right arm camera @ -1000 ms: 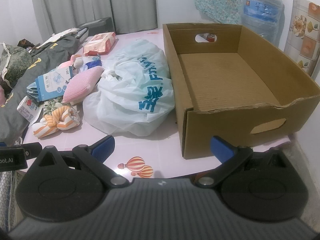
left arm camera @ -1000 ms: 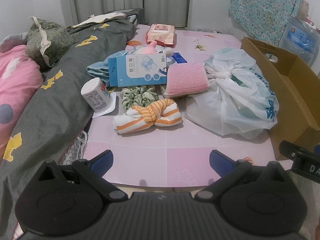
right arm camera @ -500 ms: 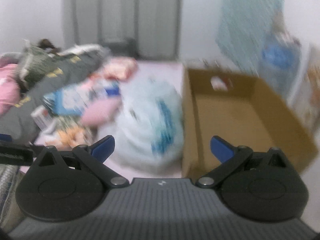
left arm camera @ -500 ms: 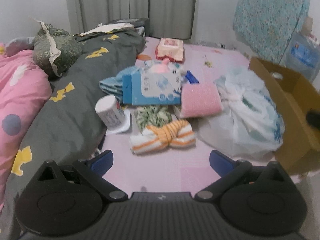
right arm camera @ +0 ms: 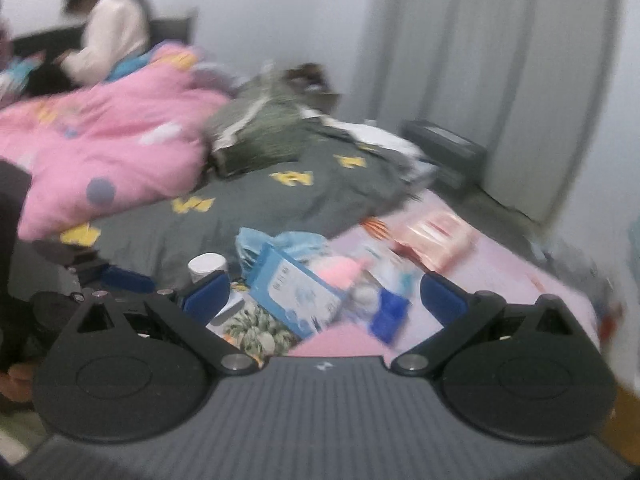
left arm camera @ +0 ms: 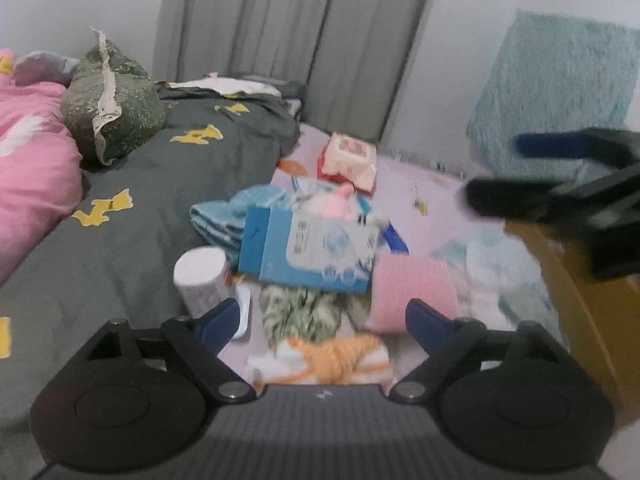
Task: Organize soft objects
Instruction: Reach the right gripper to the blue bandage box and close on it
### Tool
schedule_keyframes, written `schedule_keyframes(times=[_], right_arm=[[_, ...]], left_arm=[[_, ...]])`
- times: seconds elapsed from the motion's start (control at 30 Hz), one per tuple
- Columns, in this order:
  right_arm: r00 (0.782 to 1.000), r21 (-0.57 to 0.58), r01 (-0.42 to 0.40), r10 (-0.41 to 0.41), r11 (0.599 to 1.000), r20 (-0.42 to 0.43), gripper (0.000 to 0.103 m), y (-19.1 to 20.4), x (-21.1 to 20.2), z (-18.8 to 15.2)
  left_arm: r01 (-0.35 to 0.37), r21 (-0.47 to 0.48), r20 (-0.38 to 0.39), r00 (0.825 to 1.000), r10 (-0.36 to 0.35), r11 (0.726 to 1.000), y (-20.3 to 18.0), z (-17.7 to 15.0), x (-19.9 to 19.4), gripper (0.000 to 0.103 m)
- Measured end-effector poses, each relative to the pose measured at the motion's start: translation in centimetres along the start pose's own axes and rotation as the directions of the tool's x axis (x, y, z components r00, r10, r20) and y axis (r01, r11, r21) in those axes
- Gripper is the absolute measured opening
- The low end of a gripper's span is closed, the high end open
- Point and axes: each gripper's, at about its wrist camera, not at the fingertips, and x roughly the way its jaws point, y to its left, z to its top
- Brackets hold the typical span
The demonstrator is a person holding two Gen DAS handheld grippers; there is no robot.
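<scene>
Grey curtains hang behind a pink mat strewn with soft things, heaped beside the dark quilt [left arm camera: 132,232]. Empty, the left gripper [left arm camera: 320,316] has just been narrowing its spread jaws, apparently lining up on the orange striped towel [left arm camera: 320,364] lying near, under its fingers. Empty too, the right gripper [right arm camera: 324,294] is spread over the blue packet [right arm camera: 294,292]. Only its view shows a person [right arm camera: 108,36] far left; only the left's shows the cardboard box [left arm camera: 592,300] at right.

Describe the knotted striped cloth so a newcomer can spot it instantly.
On the pink table beside the grey bedding, find the heap of small items. The striped cloth lies nearest the left gripper, below the green scrunchies: orange-and-white, knotted.
</scene>
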Motion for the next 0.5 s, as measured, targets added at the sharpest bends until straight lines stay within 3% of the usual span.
schedule_keyframes(times=[0.17, 0.33, 0.5], right_arm=[[0.989, -0.032, -0.134, 0.132, 0.99, -0.065, 0.089, -0.9, 6.8, 0.8], [0.957, 0.028, -0.239, 0.24, 0.971, -0.165, 0.049, -2.7, 13.1, 0.4], [0.931, -0.018, -0.296, 0.284, 0.955, -0.229, 0.042, -3.2, 16.7, -0.4]], left_arm=[[0.049, -0.09, -0.03, 0.998, -0.052, 0.995, 0.8, 0.5, 3.4, 0.069], [0.069, -0.139, -0.068, 0.995, -0.079, 0.988, 1.2, 1.1, 6.4, 0.053], [0.059, -0.139, -0.126, 0.989, -0.077, 0.988, 1.1, 1.6, 9.2, 0.046]])
